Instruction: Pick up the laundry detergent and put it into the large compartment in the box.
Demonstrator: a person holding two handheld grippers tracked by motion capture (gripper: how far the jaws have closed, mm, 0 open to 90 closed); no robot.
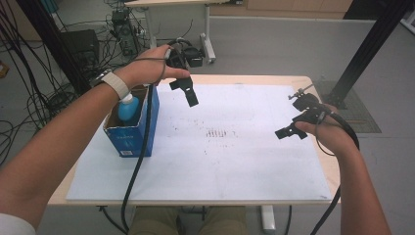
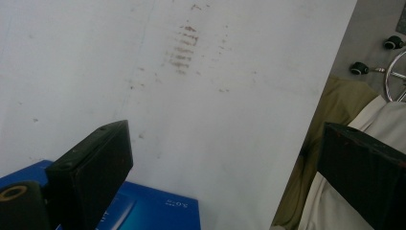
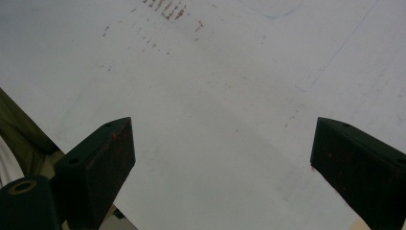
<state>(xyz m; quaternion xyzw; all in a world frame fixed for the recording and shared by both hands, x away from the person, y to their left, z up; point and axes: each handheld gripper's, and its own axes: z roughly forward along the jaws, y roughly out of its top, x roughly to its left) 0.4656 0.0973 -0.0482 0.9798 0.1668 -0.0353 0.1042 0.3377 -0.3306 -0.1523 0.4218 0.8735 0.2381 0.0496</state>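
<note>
While your left gripper (image 1: 188,90) hangs above the far left of the table, just beside the blue cardboard box (image 1: 132,134), its jaws stand wide apart with nothing between them. The box is rectangular, open at the top, with white print low on its near face; it sits on the left edge of the white sheet (image 1: 235,166). Inside it stands a bottle (image 1: 128,108) with a rounded blue body and a white cap, partly hidden by your left wrist.

Your right gripper (image 1: 292,131) is held over the right side of the sheet, well apart from the box, its jaws likewise spread wide and empty.

The high view gives the light wooden table (image 1: 254,78) and the sheet's full outline. The left gripper view adds the box's glossy blue top corner (image 2: 158,211) below the matte black jaws. Both gripper views resolve the rust-coloured streaks (image 3: 167,10) on the smooth sheet, which the high view renders as faint specks (image 1: 218,133).
</note>
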